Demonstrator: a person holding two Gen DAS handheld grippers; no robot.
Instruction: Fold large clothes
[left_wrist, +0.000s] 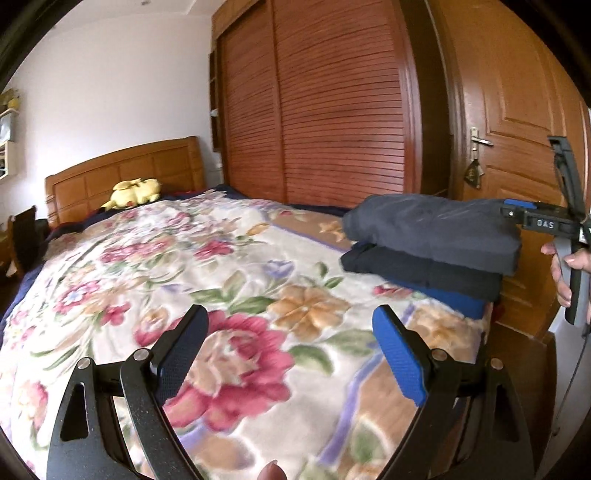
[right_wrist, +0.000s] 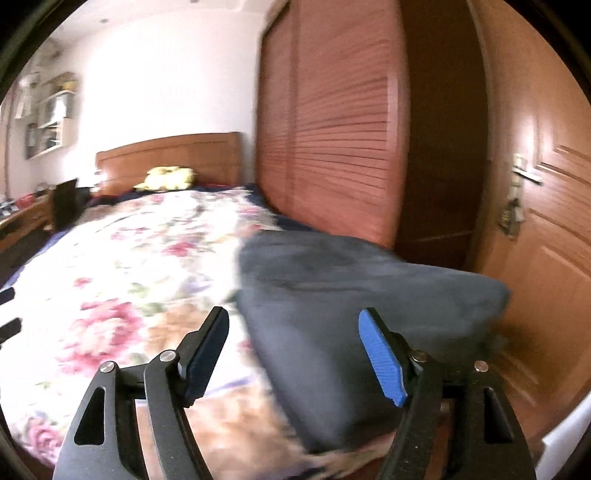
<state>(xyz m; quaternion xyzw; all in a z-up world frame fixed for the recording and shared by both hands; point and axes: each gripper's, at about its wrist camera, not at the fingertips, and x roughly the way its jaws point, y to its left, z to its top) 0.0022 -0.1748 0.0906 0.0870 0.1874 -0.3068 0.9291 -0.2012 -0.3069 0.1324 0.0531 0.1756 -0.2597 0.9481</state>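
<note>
A folded grey garment (left_wrist: 432, 229) tops a stack on the right corner of the bed. Under it lie a folded black garment (left_wrist: 417, 269) and a blue one (left_wrist: 454, 299). My left gripper (left_wrist: 291, 314) hangs open over the floral blanket (left_wrist: 207, 258), left of the stack, with nothing between its fingers. In the right wrist view the grey garment (right_wrist: 332, 295) lies blurred just ahead of my right gripper (right_wrist: 295, 314). Its jaws stand apart and the pads do not press the cloth. A hand (left_wrist: 561, 273) at the right edge of the left wrist view holds that gripper's handle.
A yellow plush toy (left_wrist: 135, 192) lies by the wooden headboard (left_wrist: 122, 170). A louvred wardrobe (left_wrist: 314, 110) runs along the bed's far side. A wooden door (left_wrist: 517, 110) stands close behind the stack. Wall shelves (right_wrist: 51, 110) hang at the left.
</note>
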